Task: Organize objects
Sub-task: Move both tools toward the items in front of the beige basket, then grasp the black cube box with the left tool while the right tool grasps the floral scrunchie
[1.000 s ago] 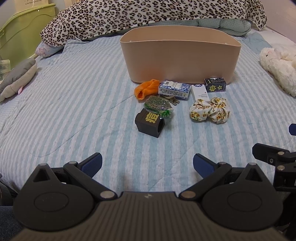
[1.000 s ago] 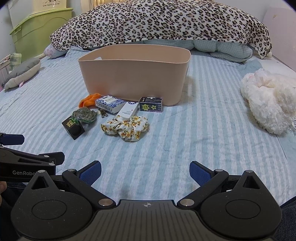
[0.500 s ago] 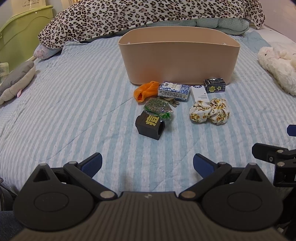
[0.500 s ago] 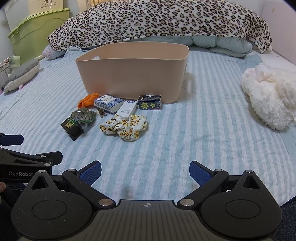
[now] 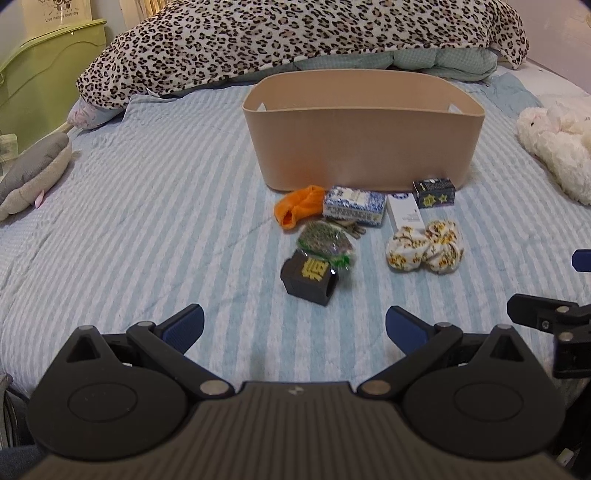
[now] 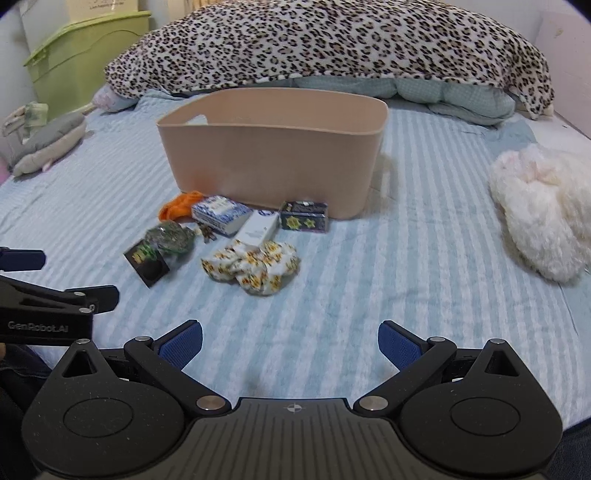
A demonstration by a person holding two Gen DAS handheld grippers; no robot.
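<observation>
A beige bin (image 5: pixel 364 147) (image 6: pixel 271 158) stands on the striped bed. In front of it lie an orange cloth (image 5: pixel 299 204), a blue-white box (image 5: pixel 354 205), a white box (image 5: pixel 405 212), a dark star-print box (image 5: pixel 434 192), a green packet (image 5: pixel 325 243), a black cube with a gold character (image 5: pixel 309 277) and a floral scrunchie (image 5: pixel 424 249) (image 6: pixel 255 267). My left gripper (image 5: pixel 294 326) is open and empty, short of the black cube. My right gripper (image 6: pixel 290 341) is open and empty, short of the scrunchie.
A leopard-print duvet (image 5: pixel 295 33) lies behind the bin. A white plush toy (image 6: pixel 543 206) lies at the right, a grey plush (image 5: pixel 29 173) at the left. A green cabinet (image 6: pixel 85 51) stands beyond the bed's left edge.
Both grippers have moved forward a little toward the objects and the bin. Both stay open. No object has moved.
</observation>
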